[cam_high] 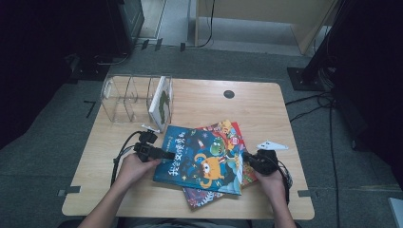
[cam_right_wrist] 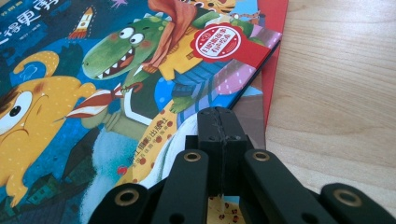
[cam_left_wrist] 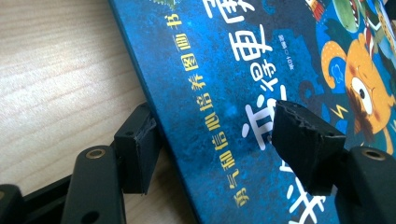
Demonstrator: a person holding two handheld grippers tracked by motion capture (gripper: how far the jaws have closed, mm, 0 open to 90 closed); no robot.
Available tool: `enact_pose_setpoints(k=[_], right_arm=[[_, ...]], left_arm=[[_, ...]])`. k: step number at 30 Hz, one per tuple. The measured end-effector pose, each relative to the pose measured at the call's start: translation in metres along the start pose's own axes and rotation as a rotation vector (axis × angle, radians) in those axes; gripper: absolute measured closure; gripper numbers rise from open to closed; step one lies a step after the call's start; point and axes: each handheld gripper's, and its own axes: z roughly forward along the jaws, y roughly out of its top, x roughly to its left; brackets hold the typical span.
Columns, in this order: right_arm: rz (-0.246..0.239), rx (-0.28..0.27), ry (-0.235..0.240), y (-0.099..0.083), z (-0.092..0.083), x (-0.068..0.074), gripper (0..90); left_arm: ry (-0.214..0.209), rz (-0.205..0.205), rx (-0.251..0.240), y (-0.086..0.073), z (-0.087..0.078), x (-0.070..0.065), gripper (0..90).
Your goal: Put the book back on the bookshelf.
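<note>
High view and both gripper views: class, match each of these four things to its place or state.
Things:
1 blue book
2 clear rack
3 left gripper
4 right gripper

Places or states:
A jaws shut
B lies topmost, cover up
C stands at the far left of the table
D jaws open astride the blue book's edge

Pairs: 1-B; 2-C; 3-D; 4-A

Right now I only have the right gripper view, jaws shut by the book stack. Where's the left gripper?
Observer: Left gripper sits at the blue book's opposite edge, jaws open astride it.
Operator: Pads pressing?
Observer: Not visibly; one pad is beside the edge, the other above the cover.
Operator: Anything beyond the books?
Observer: A clear organizer at the far left of the table, one book upright in its right-hand slot.
</note>
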Motion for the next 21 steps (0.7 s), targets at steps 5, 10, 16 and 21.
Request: enact_pose_setpoints(k=[5, 10, 16, 21], right_arm=[[0.005, 0.000, 0.006, 0.000, 0.000, -0.001, 90.0], [0.006, -0.004, 0.019, 0.000, 0.001, -0.002, 90.0], [0.014, -0.004, 0.029, 0.000, 0.001, -0.003, 90.0], [0.007, -0.001, 0.038, 0.001, 0.003, 0.000, 90.0]], left_arm=[[-0.007, -0.003, 0.004, 0.000, -0.007, -0.002, 38.2], [0.001, 0.014, 0.014, 0.001, -0.015, -0.008, 39.7], [-0.034, 0.029, -0.007, 0.004, -0.033, -0.017, 43.3], [-0.033, 0.046, -0.019, 0.013, -0.050, -0.026, 45.8]])
